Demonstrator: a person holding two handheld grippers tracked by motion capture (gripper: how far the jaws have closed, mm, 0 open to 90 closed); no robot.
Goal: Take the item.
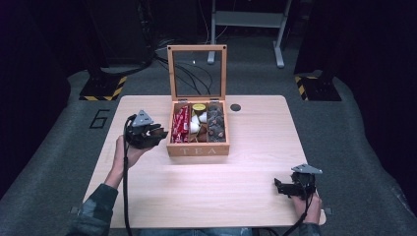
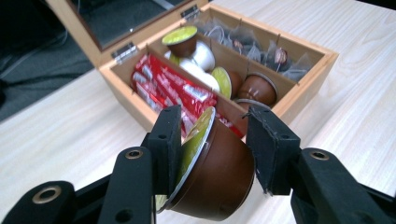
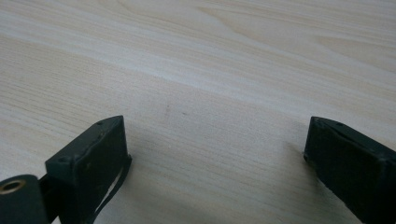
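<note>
I have one brown coffee capsule point(image 2: 215, 172) with a green foil lid clamped between the jaws of my left gripper point(image 2: 212, 154), which I see just beside the left wall of the tea box point(image 1: 198, 150) in the high view, at about 9 o'clock from it. My right gripper point(image 3: 215, 154) sits low over bare wood at 4 o'clock from the box, jaws spread wide with nothing between them.

One wooden box, lettered TEA, with three compartments and its glass-paned lid point(image 1: 197, 72) standing upright. The compartment nearest my left gripper holds a stack of red sachets point(image 2: 170, 88); I cannot count them exactly. The middle one holds capsules: I make out about six, with two green lids showing, two white and two brown ones point(image 2: 258, 88). The third holds grey mesh tea bags point(image 2: 261, 44), number unclear.

The surface point(image 1: 246, 187) is one pale wood tabletop with a single dark round hole point(image 1: 235, 107) at 1 o'clock from the box. Grey carpet lies around it, marked with a "6" point(image 1: 101, 118), and two yellow-and-black striped bases point(image 1: 102, 87) stand in the dark room behind.
</note>
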